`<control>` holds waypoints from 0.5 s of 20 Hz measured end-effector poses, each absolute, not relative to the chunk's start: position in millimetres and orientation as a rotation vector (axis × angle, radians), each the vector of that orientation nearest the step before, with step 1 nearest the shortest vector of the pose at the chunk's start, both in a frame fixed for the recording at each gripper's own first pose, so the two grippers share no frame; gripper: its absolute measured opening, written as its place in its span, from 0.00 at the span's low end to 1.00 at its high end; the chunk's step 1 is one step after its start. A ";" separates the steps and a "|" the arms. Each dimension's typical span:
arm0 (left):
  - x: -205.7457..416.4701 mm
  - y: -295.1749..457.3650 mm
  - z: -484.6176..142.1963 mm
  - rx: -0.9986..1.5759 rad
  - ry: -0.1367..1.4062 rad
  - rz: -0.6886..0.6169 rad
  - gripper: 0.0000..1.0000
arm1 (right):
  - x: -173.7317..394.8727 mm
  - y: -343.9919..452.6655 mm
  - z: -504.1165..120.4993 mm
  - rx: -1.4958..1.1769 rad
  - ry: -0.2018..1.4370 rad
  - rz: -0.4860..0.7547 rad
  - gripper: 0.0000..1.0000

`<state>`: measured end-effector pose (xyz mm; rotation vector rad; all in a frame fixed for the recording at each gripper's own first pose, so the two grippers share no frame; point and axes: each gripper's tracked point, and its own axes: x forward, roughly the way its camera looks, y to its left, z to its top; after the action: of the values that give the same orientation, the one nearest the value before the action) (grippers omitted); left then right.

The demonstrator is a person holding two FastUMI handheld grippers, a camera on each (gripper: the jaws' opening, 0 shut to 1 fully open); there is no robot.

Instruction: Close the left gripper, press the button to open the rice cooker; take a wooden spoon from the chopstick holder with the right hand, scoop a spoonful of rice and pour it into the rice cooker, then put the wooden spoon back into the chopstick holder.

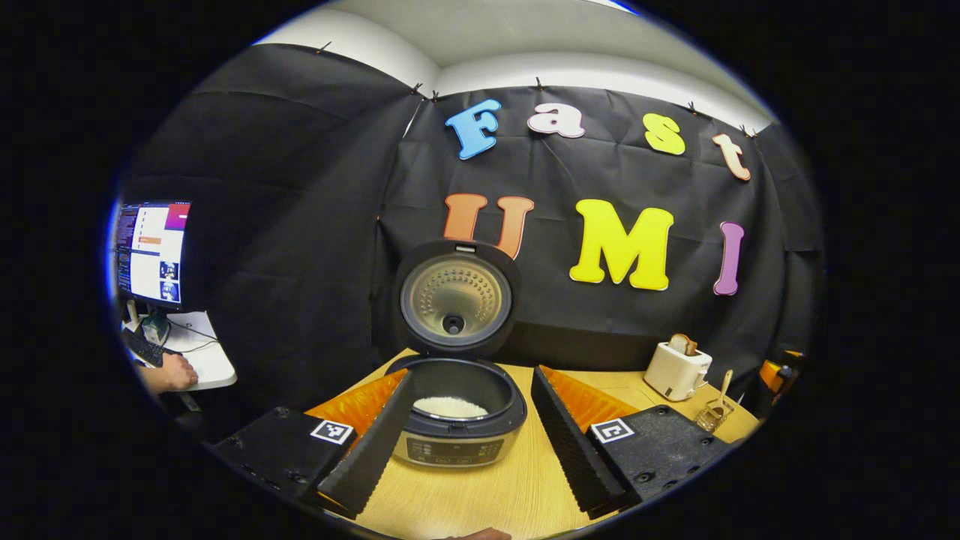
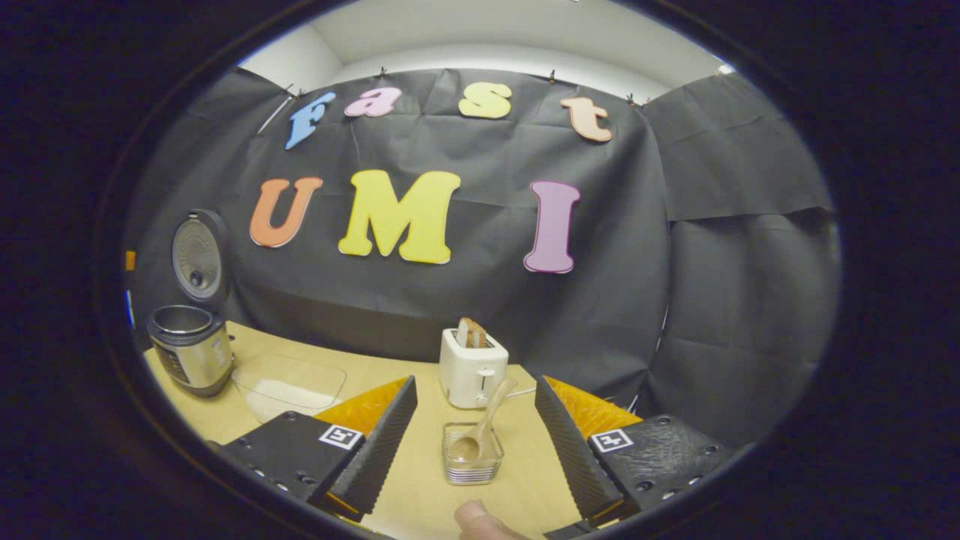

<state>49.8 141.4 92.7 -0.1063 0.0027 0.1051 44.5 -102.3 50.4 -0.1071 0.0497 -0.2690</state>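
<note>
The rice cooker (image 1: 459, 431) stands in front of me on the wooden table with its lid (image 1: 456, 300) raised; white rice (image 1: 450, 406) lies in the pot. My left gripper (image 1: 472, 375) is open, one finger on each side of the cooker, not touching it. In the right gripper view the wooden spoon (image 2: 480, 427) leans bowl-down in the clear chopstick holder (image 2: 472, 454). My right gripper (image 2: 475, 381) is open and empty, and the holder sits between its fingers, a little ahead. The cooker (image 2: 191, 352) shows far left there. The holder with the spoon (image 1: 714, 411) also appears at the right of the left gripper view.
A white toaster (image 2: 472, 367) with bread stands just behind the holder. A clear shallow container of rice (image 2: 289, 386) lies between cooker and toaster. Off the table's left are a monitor (image 1: 154, 251) and a person's hand (image 1: 172, 373) at a keyboard. A thumb (image 2: 480, 521) shows at the bottom.
</note>
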 end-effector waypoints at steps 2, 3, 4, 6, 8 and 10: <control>71.6 154.8 107.0 -0.081 0.005 0.134 0.99 | 37.0 -84.6 46.5 -0.102 0.038 -0.221 0.99; 85.0 158.7 116.0 -0.071 0.002 0.139 0.99 | 34.6 -79.2 43.6 -0.093 0.038 -0.206 0.99; 98.7 161.4 123.6 -0.062 -0.004 0.143 0.98 | 31.0 -73.9 38.9 -0.087 0.040 -0.188 0.99; 125.2 173.3 130.4 -0.046 0.021 0.171 0.99 | 26.0 -72.0 30.7 -0.077 0.049 -0.184 0.94; 150.5 178.9 151.1 -0.010 0.004 0.171 0.99 | 24.5 -72.9 21.8 -0.066 0.061 -0.185 0.99; 175.8 207.3 182.1 0.051 -0.056 0.254 0.99 | 26.2 -71.4 10.4 -0.040 0.084 -0.166 0.95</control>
<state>175.8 207.3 182.1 0.0513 -0.0558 0.2538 26.2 -71.4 10.4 -0.0401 0.0839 -0.1658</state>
